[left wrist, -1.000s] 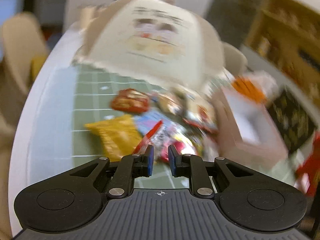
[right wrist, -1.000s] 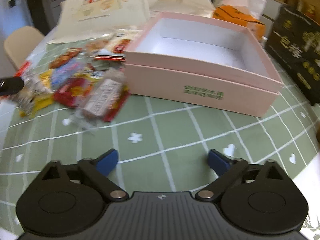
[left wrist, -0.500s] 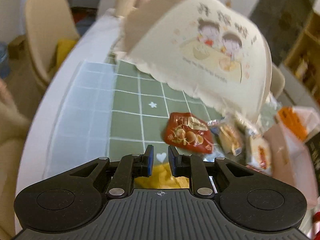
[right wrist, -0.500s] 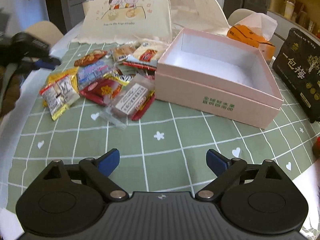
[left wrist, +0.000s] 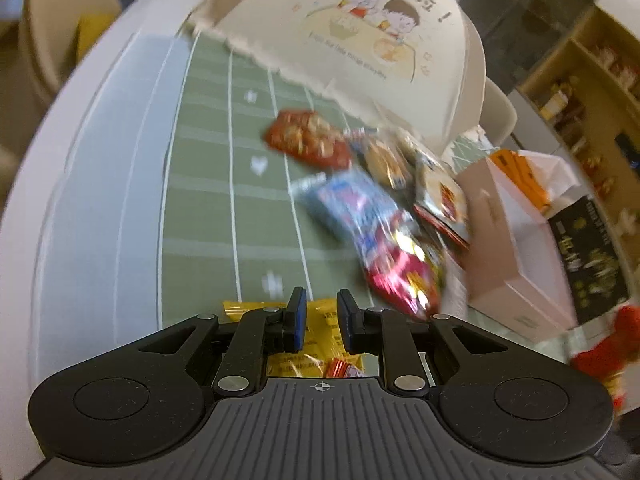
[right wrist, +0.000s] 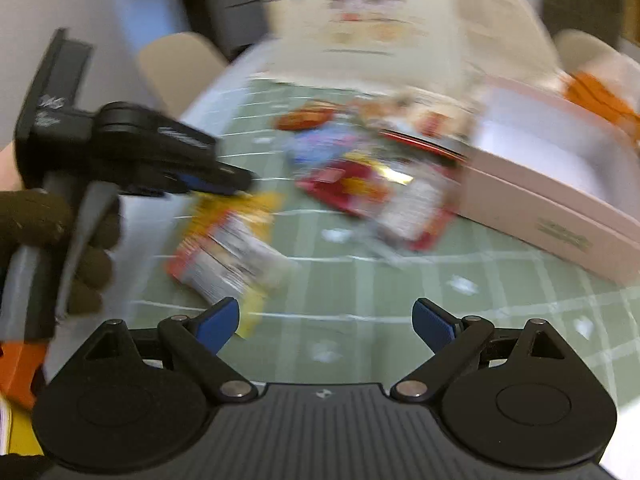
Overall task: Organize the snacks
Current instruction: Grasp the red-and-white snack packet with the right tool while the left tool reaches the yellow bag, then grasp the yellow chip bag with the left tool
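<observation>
Left tongs [left wrist: 321, 322]: the two blue tips are close together with a small gap, and nothing is held in the gap. They point down at the desk.
Yellow snack bag [left wrist: 316, 344]: it lies flat on the desk right under the left tongs, partly hidden by them. Its long side seems to run away from the tongs, but too much is hidden to be sure.
Right tongs [right wrist: 326, 322]: wide open and empty, above bare green cloth.
Silver and red snack bag [right wrist: 230, 264]: it lies just ahead of the right tongs, to their left, on top of a yellow one. Its long side slants from near-left to far-right.
Snack pile [left wrist: 376, 216]: a red bag, a blue bag and more bags lie ahead of the left tongs, to their right. The blue bag's long side slants toward the pink box. The picture is blurry here.
Pink box [right wrist: 560, 184]: open on top, white inside, ahead and to the right of the right tongs, touching the pile.
Desk [left wrist: 208, 216]: green cloth with white squares.
Food cover [left wrist: 360, 28]: cream, with two cartoon children, far behind the pile.
Gloved hand [right wrist: 60, 240]: dark glove, holding the left tongs' handle.
</observation>
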Motion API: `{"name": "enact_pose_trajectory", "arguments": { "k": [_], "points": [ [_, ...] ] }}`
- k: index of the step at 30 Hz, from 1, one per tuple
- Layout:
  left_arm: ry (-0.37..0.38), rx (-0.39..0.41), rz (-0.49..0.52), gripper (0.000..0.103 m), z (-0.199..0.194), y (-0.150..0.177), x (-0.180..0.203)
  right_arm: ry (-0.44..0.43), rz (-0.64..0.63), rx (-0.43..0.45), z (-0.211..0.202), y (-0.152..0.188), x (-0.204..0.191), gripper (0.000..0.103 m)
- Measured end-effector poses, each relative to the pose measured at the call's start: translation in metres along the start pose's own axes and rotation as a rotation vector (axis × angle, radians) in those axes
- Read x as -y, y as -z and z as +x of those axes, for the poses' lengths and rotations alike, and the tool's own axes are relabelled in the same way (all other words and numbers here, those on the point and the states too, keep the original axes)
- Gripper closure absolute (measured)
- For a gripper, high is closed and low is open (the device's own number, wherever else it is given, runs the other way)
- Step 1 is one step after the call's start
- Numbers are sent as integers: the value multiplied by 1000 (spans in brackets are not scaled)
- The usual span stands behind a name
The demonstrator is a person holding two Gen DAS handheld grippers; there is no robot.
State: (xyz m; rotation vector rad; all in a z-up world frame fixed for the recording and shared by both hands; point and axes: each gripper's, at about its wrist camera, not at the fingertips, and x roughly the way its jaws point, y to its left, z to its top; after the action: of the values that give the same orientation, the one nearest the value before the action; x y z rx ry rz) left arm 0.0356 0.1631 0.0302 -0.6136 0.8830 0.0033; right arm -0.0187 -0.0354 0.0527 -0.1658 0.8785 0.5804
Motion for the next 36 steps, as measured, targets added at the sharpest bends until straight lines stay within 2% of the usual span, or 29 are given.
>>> {"name": "enact_pose_trajectory", "arguments": {
  "k": [2, 4, 5, 8, 10, 13, 18, 22, 24, 27, 29, 31, 34, 36],
  "points": [
    [38, -29, -35, 83, -7, 5, -4, -47, -80, 22, 4, -4, -21, 8],
    [48, -15, -45, 83, -18, 5, -4, -77, -146, 31, 10, -6, -37, 9],
    [39, 5, -44, 83, -27, 4, -4, -78, -180, 29, 15, -7, -45, 13],
    [-18, 60, -43, 83, -54, 2, -5, -73, -218, -17, 26, -6, -53, 43],
    [-58, 55, -50, 83, -66, 4, -9, -79, -213, -27, 25, -2, -49, 43],
    [-87, -3, -78, 83, -66, 12, -17, -45, -180, -31, 15, 8, -32, 44],
    [-101, -52, -81, 83, -45, 26, -15, 121, -58, -53, -2, 28, 20, 43],
    [-71, -44, 38, 83, -22, 22, 10, 215, 68, -33, -21, 39, 59, 42],
    [-82, -32, 110, 83, -13, 18, 25, 257, 122, -32, -25, 44, 72, 39],
    [-124, 38, 220, 83, -20, 17, 53, 280, 179, -30, -30, 49, 88, 39],
    [-134, 66, 347, 82, -30, 23, 76, 282, 187, -2, -37, 53, 91, 39],
    [-150, 39, 480, 82, -33, 32, 94, 294, 198, 14, -42, 57, 94, 39],
    [-201, -44, 675, 79, -23, 55, 120, 289, 246, 12, -43, 57, 104, 39],
    [-233, -64, 757, 78, -12, 68, 131, 286, 271, 5, -37, 53, 107, 39]
  ]
}}
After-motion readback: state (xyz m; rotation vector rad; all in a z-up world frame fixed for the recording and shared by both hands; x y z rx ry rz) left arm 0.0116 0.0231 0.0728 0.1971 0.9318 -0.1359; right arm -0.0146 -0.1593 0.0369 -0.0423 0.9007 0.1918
